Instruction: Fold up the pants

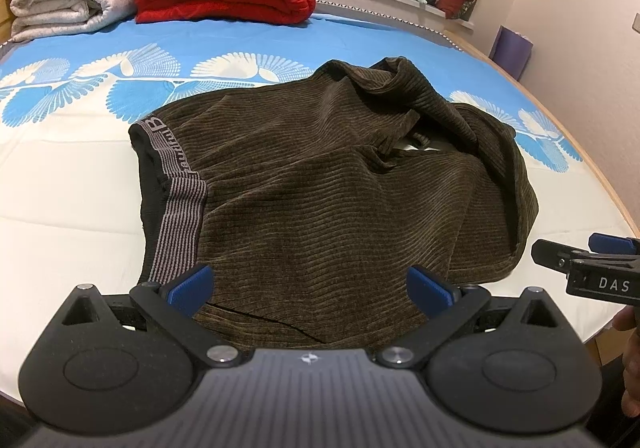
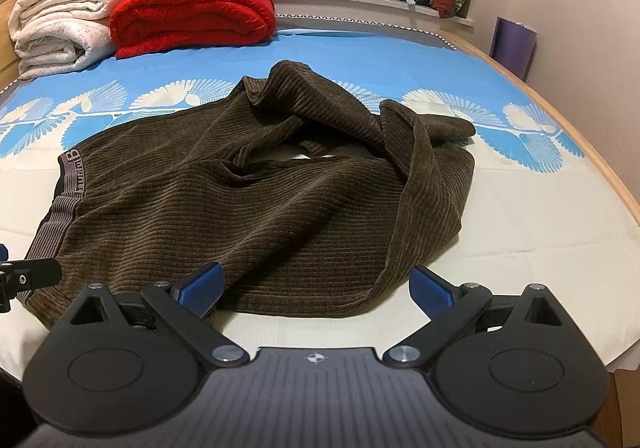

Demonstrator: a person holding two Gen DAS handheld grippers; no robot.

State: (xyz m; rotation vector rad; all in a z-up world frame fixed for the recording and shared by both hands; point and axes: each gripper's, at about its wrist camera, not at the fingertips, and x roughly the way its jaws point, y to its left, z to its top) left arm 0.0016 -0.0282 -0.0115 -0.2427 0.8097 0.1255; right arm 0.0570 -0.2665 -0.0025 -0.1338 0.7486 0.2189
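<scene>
Across the bed (image 1: 60,184), mid-frame, the brown ribbed pants (image 1: 320,188) lay crumpled: soft, limp, probably light. Striped waistband (image 1: 180,216) at left looked the firmest hold. Left tool (image 1: 310,288) and right tool (image 2: 316,288) gaped, released.

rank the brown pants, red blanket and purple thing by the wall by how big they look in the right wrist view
1. brown pants, largest, though nearest the camera
2. red blanket, clearly smaller in the picture, but farther back
3. purple thing, smallest, partly hidden behind the bed edge
</scene>
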